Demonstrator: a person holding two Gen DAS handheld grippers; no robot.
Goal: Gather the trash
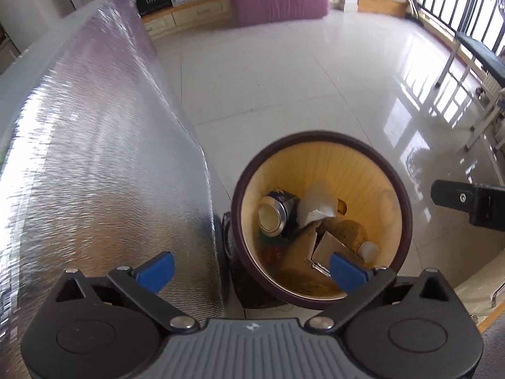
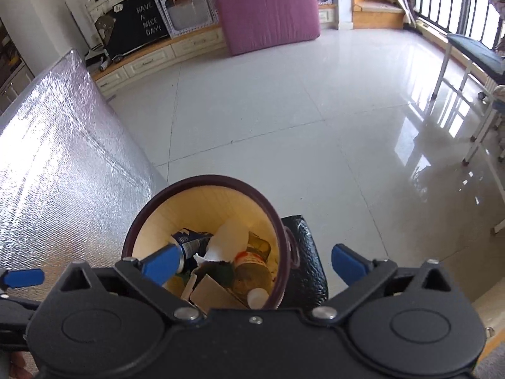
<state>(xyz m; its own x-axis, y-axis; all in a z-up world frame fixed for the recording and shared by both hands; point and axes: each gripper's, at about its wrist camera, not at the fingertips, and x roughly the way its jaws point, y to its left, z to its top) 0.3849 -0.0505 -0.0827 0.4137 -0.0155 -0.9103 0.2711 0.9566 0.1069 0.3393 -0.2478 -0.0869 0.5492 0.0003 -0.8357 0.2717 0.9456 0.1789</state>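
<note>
A round bin with a dark brown rim (image 1: 318, 135) and a yellow inside stands on the floor beside the table. In it lie a metal can (image 1: 274, 214), crumpled white tissue (image 1: 317, 205), a torn cardboard box (image 1: 315, 246) and a bottle with a white cap (image 1: 367, 249). My left gripper (image 1: 252, 271) hangs above the bin's near edge, open and empty. In the right wrist view the bin rim (image 2: 205, 179) sits low and left of centre, holding the can (image 2: 192, 243), the tissue (image 2: 227, 237) and the bottle (image 2: 252, 265). My right gripper (image 2: 254, 265) is open above it with nothing between its fingers.
A table covered in silver foil (image 1: 94, 158) stands on the left, close to the bin. A black bag (image 2: 303, 252) leans against the bin's right side. White tiled floor (image 2: 284, 110) stretches ahead to a pink mattress (image 2: 268, 6). A white-legged bench (image 2: 473, 53) stands by the window.
</note>
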